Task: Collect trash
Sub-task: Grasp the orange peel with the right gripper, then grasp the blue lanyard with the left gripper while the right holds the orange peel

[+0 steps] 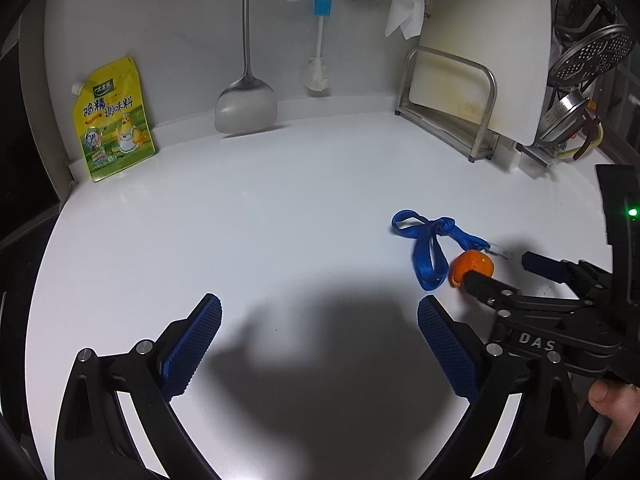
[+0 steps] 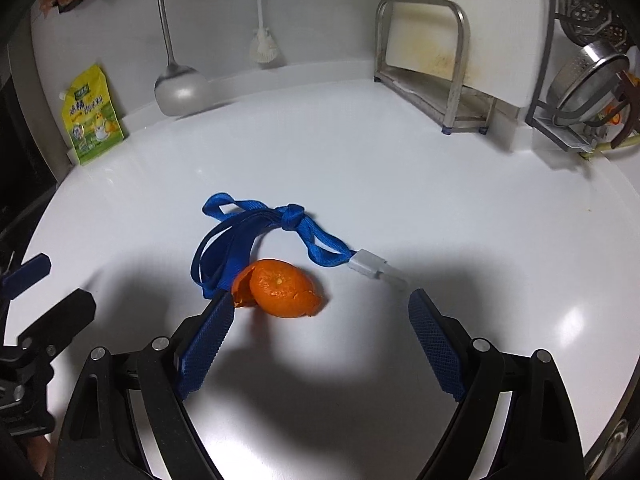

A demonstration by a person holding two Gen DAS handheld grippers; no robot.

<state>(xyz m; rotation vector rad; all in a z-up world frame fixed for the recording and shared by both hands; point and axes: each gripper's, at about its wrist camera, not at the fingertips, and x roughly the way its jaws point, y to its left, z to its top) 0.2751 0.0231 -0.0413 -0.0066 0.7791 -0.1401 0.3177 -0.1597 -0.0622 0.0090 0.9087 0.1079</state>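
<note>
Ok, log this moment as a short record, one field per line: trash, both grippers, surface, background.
trash: orange peel lying on the counter, beside a knotted blue lanyard
right gripper: open, peel just ahead between its fingers, not gripped
left gripper: open, over bare counter, nothing between its fingers
surface: white counter
background: yellow seasoning pouch against the wall, hanging spatula, cutting board in a metal rack
</note>
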